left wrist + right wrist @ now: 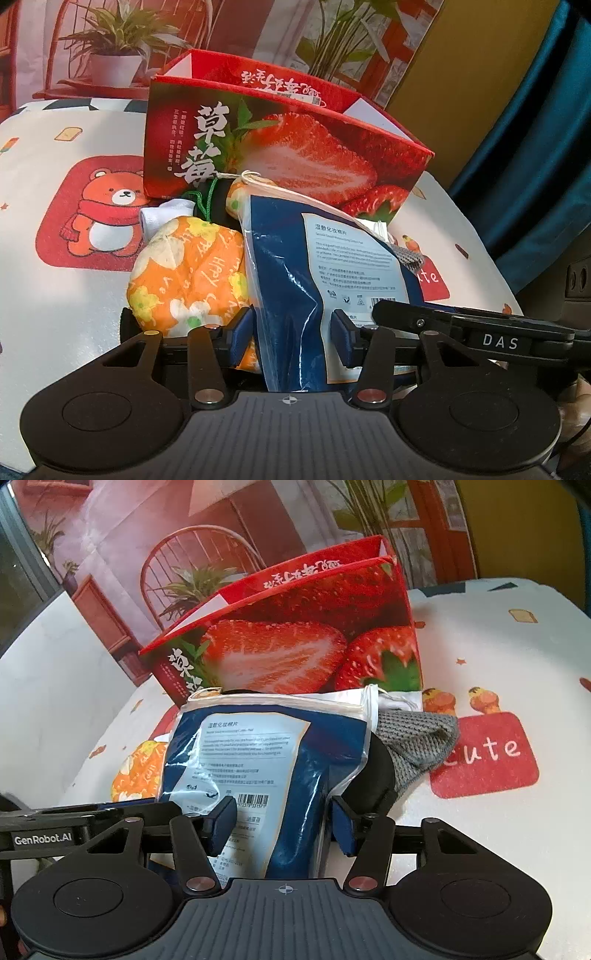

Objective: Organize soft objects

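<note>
On cartoon tablecloth [480, 646], both grippers [291, 328] [284, 812] clasp upright blue pouch [288, 266], long axis vertical.

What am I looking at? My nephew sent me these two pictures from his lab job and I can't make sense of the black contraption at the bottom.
Those black parts are two hand-held grippers, each carrying a camera that looks along its fingers. One picture comes from the left gripper, the other from the right gripper. Both have the same blue plastic packet between their fingers; a firm pinch isn't clear. On the cartoon-print tablecloth lie an orange flowered cloth bundle and a grey knitted item. Behind stands an open red strawberry box.
</note>
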Demonstrator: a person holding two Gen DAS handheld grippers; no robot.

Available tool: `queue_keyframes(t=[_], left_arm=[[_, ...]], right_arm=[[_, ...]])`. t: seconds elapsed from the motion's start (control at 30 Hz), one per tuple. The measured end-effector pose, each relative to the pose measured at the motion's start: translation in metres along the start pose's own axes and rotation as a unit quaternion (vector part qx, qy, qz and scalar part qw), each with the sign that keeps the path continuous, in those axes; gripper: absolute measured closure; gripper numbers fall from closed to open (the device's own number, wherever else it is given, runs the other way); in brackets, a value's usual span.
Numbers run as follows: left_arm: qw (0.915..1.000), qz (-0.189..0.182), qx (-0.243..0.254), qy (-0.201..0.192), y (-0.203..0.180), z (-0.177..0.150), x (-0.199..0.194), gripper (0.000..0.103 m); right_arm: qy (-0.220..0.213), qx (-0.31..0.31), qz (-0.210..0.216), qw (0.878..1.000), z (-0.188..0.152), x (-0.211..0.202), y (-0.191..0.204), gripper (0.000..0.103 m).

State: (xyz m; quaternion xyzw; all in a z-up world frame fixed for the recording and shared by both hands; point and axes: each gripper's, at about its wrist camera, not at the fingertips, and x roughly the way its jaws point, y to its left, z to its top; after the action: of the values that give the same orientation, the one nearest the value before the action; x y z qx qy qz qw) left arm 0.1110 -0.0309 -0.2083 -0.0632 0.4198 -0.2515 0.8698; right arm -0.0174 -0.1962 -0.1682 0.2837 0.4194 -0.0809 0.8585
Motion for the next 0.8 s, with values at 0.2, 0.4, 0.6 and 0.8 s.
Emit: queue_keyframes(t=[0.2,0.4,0.6,0.8], left_arm=[[0.9997,-0.022,0.001,0.009,-0.001,0.006,-0.001,0.056],[0.9982,-0.033,0.013,-0.048,-0.004,0.027,-0.031,0.056],[0.9937,-0.030,0.032,-0.103,-0.012,0.062,-0.051,0.056],[0.9897,-0.032,0.034,-0.135,-0.016,0.109,-0.049,0.056]], right_arm=[[-0.002,-0.001,0.001,1.000,0.002,-0.003,0.006,0.061],[-0.035,-0.022,0.020,0.999,0.022,-0.021,0.021,0.062],[-0.074,-0.049,0.035,0.995,0.058,-0.035,0.038,0.063],[-0.127,-0.103,0.031,0.986,0.109,-0.041,0.054,0.062]])
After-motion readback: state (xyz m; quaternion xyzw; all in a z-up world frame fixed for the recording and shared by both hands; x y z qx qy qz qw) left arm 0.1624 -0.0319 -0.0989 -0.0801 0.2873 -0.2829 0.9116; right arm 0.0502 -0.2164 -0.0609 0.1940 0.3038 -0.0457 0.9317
